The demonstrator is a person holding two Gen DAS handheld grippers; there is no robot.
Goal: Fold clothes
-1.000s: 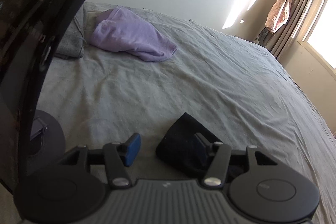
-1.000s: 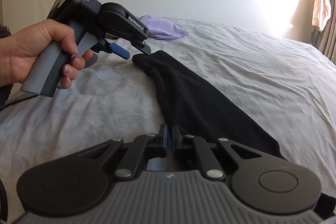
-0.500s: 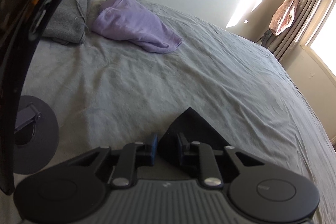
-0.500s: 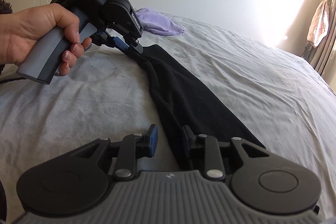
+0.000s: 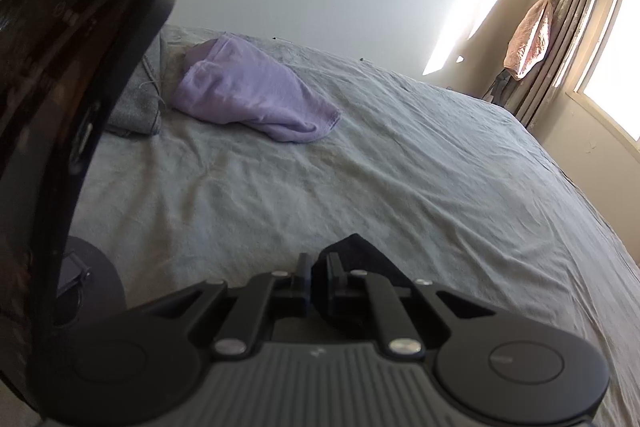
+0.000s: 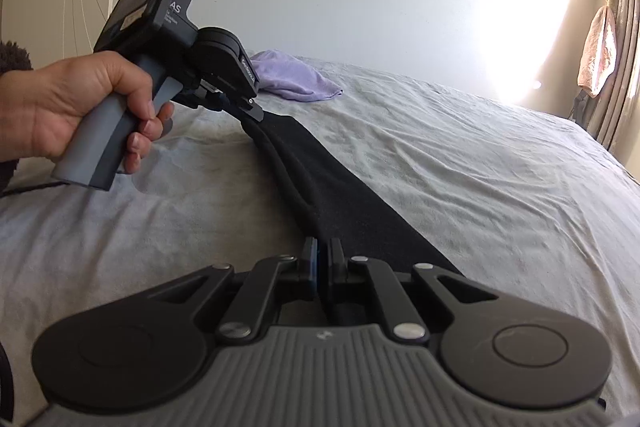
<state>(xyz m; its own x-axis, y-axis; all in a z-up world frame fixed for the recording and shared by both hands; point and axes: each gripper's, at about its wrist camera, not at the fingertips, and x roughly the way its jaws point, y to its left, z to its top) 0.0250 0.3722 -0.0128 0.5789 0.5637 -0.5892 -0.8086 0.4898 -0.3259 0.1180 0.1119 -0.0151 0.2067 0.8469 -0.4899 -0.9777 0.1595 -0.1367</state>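
A long black garment point(image 6: 320, 179) lies stretched across the grey bed sheet point(image 6: 460, 187). In the right wrist view a hand point(image 6: 80, 107) holds my left gripper point(image 6: 250, 111) at the garment's far end, which is lifted a little. The left wrist view shows my left gripper point(image 5: 318, 267) closing, its pads pinching a black corner point(image 5: 352, 251). My right gripper point(image 6: 323, 259) is closing too, its pads pressed on the garment's near edge.
A lilac cloth point(image 5: 256, 95) lies bunched at the far side of the bed, beside a folded grey item point(image 5: 140, 107). A dark glossy panel point(image 5: 60, 107) fills the left of the left wrist view. Curtains and a window point(image 5: 600, 47) stand to the right.
The left gripper's jaws closed from wide apart onto the garment's far corner and lifted it slightly. The right gripper's jaws opened briefly, then closed on the near edge.
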